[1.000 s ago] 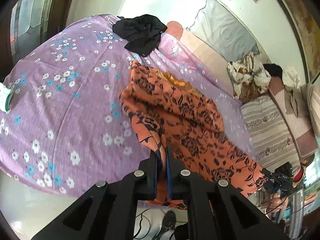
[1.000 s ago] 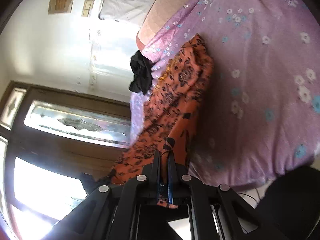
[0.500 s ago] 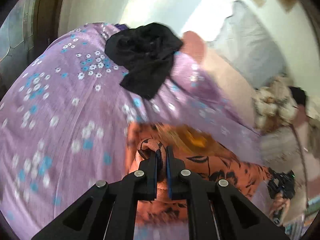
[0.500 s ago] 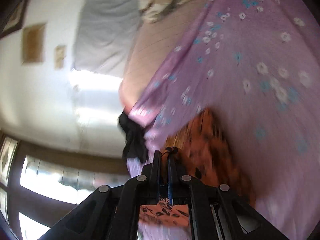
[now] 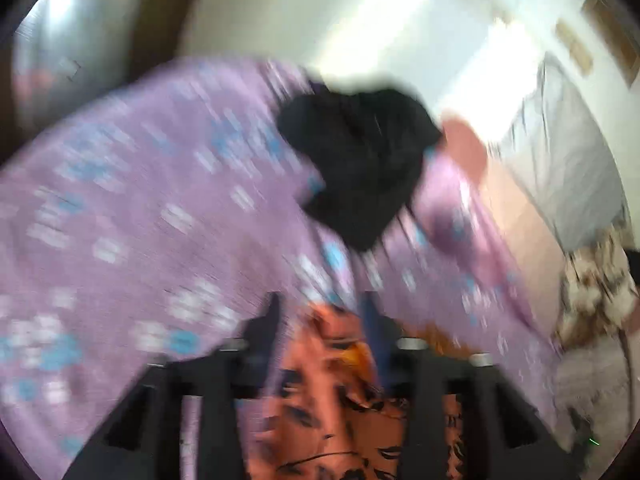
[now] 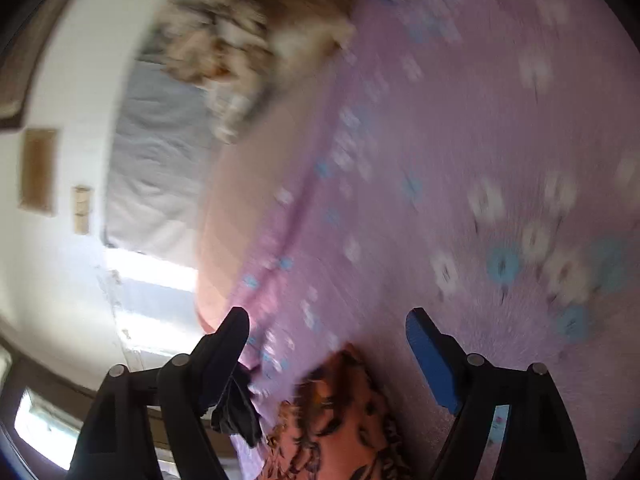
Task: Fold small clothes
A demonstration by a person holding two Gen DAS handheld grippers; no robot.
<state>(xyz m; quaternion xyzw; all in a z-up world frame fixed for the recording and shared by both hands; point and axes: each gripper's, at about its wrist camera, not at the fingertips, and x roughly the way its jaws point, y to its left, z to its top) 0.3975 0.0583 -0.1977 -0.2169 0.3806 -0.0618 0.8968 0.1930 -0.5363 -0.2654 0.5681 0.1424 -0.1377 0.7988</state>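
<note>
Motion blur smears both wrist views.
The orange garment [image 5: 340,400] runs off the bottom edge; the bedspread [image 6: 460,160] flowers are smudges.

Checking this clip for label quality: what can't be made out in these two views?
- Orange floral garment: left wrist view, blurred, cut off by the bottom edge; fold state unreadable.
- Black garment: smeared, type unclear.
- Left gripper: jaws just opened, pad contact lost in blur.
- Right gripper: open; garment underneath mostly cropped.

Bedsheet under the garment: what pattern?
Purple bedsheet with white and blue flowers; right wrist view shows it best.
</note>
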